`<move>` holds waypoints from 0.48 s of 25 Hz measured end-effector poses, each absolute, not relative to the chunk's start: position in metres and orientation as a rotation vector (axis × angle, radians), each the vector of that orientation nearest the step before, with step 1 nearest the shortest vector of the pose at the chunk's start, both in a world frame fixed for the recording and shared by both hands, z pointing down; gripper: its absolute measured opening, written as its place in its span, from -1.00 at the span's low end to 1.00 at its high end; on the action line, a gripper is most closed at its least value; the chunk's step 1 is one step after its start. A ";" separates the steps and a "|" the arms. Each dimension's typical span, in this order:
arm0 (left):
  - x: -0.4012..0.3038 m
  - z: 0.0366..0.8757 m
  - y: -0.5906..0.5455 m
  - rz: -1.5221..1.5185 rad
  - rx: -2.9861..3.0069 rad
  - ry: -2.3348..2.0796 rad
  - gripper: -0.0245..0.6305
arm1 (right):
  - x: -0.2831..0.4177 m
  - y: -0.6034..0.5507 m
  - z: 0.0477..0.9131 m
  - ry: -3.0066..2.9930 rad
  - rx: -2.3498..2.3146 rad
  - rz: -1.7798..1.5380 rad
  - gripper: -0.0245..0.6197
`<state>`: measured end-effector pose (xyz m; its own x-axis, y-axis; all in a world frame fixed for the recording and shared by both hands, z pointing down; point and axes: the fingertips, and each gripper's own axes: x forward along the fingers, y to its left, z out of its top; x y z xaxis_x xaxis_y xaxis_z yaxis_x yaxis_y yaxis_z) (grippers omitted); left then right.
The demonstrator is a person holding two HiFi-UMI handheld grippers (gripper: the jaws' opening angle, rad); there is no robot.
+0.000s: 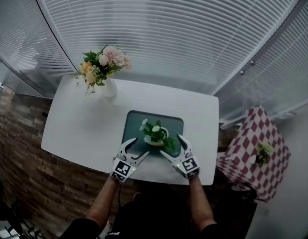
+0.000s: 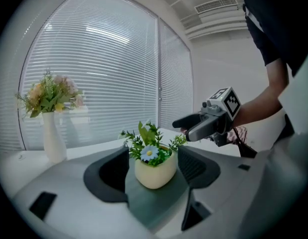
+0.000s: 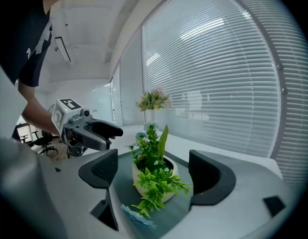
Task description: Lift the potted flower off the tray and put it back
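Observation:
The potted flower (image 1: 156, 135), a small cream pot with green sprigs and a pale daisy, stands on the dark green tray (image 1: 136, 121) in the middle of the white table. Both grippers hover at the tray's near edge and point at the pot. My left gripper (image 1: 140, 146) is open. In the left gripper view the pot (image 2: 155, 172) sits between the spread jaws without touching them. My right gripper (image 1: 170, 144) is open too. In the right gripper view the pot (image 3: 144, 180) again stands in the gap, apart from both jaws. Each gripper view also shows the other gripper: the right gripper (image 2: 183, 129) and the left gripper (image 3: 113, 137).
A white vase of pink and orange flowers (image 1: 108, 86) stands at the table's far left corner. White table (image 1: 79, 128) surrounds the tray. A red-and-white checked stool (image 1: 253, 151) sits off the table's right end. Window blinds run behind, and a brick wall face lies below the left edge.

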<state>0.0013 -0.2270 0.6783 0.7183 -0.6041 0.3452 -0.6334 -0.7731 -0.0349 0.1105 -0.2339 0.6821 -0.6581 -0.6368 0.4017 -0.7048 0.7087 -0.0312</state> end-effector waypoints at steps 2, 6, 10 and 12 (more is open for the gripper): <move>0.003 0.687 -0.229 0.548 2.810 -1.003 -0.06 | 0.108 -0.236 0.689 -2.541 1.018 0.270 0.32; 0.008 0.701 -0.237 0.581 2.800 -0.975 -0.05 | 0.104 -0.242 0.698 -2.530 0.962 0.274 0.32; 0.012 0.712 -0.240 0.609 2.796 -0.951 -0.05 | 0.101 -0.245 0.708 -2.537 0.936 0.340 0.32; 0.012 0.719 -0.241 0.628 2.805 -0.947 -0.05 | 0.103 -0.246 0.715 -2.525 0.914 0.333 0.32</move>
<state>0.0123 -0.2411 0.7186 0.7191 -0.5541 0.4194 -0.6018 -0.7983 -0.0229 0.1029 -0.2459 0.7146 -0.6889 -0.5489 0.4734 -0.6529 0.7536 -0.0764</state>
